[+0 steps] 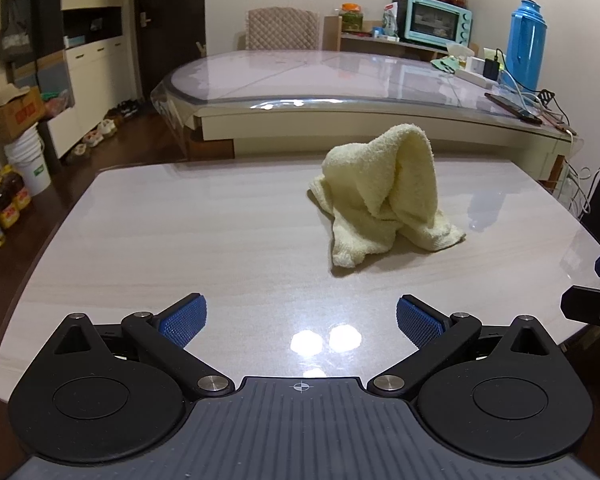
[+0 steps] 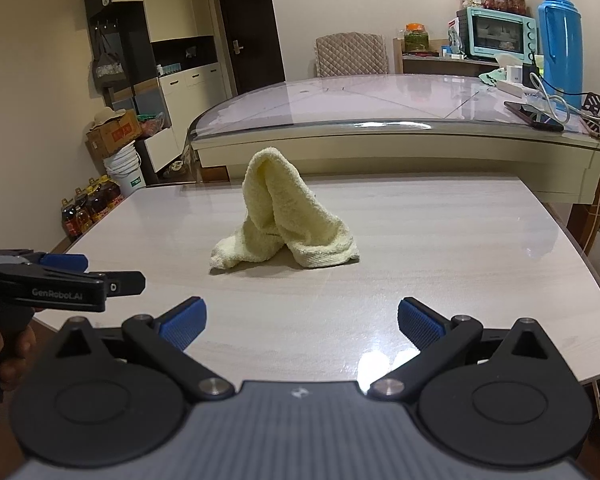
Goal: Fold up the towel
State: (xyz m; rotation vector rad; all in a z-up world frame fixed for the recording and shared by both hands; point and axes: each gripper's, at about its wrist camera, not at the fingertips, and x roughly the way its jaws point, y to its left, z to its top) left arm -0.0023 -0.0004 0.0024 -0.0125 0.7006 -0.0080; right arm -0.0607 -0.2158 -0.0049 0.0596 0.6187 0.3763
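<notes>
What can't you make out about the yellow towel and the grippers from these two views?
- Crumpled pale yellow terry towel: its far side and corners, hidden by its own folds in both views.
- Right gripper: cut off by the left wrist view's edge.
- Left gripper: side-on in the right wrist view, far finger hidden.

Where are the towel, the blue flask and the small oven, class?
towel (image 1: 384, 192): left wrist view, middle of the crumpled heap.
blue flask (image 2: 560, 48): right wrist view, its body.
small oven (image 1: 436, 22): left wrist view, glass door.
</notes>
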